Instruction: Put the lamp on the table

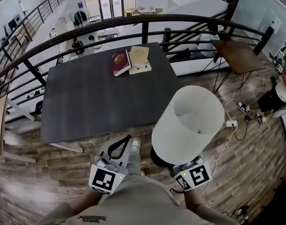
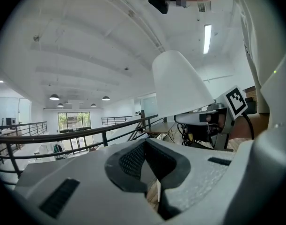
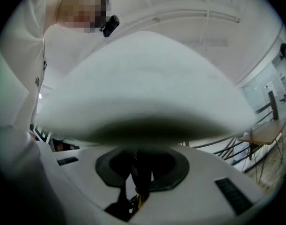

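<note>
White shade of the lamp (image 1: 189,123) covers its stem and most of its dark base, lower right of centre in the head view. The title on the red book (image 1: 121,63), upper centre, is too small to read. A person (image 1: 276,97) is cut off by the right edge.

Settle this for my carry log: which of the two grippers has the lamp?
The right gripper: its jaws clamp the dark stem of the lamp, beneath its white shade. The left gripper is shut on nothing.
</note>
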The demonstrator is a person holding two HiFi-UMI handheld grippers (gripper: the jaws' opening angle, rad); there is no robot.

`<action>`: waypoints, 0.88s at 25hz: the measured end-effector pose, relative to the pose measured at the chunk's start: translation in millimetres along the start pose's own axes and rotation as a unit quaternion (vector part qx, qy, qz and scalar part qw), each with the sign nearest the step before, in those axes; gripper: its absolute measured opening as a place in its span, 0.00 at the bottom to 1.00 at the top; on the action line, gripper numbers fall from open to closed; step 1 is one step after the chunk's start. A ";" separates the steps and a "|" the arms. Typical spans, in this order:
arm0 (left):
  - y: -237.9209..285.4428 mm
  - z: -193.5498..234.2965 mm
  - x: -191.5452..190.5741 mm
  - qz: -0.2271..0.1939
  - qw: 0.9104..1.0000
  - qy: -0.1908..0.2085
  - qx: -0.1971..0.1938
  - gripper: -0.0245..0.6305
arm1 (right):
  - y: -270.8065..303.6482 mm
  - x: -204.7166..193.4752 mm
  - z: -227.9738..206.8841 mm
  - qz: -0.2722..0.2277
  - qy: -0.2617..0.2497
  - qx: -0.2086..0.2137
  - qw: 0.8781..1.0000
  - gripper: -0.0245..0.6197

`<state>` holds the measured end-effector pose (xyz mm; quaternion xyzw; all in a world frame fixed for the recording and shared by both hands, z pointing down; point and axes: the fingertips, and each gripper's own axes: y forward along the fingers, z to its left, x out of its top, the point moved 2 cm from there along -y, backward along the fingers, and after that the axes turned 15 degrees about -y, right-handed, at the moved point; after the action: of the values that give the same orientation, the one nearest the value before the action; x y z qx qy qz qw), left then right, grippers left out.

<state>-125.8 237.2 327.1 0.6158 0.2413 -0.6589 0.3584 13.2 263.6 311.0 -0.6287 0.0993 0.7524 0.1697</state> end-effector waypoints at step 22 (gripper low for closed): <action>208.6 73.3 19.0 0.035 0.994 -0.005 -0.105 0.05 | 114.6 -49.8 -132.1 0.037 0.001 -0.076 0.996 0.13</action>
<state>-11.9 47.6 343.3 0.5795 0.2853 -0.6202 0.4451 97.7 103.5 327.4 -0.6365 0.0649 0.7628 0.0937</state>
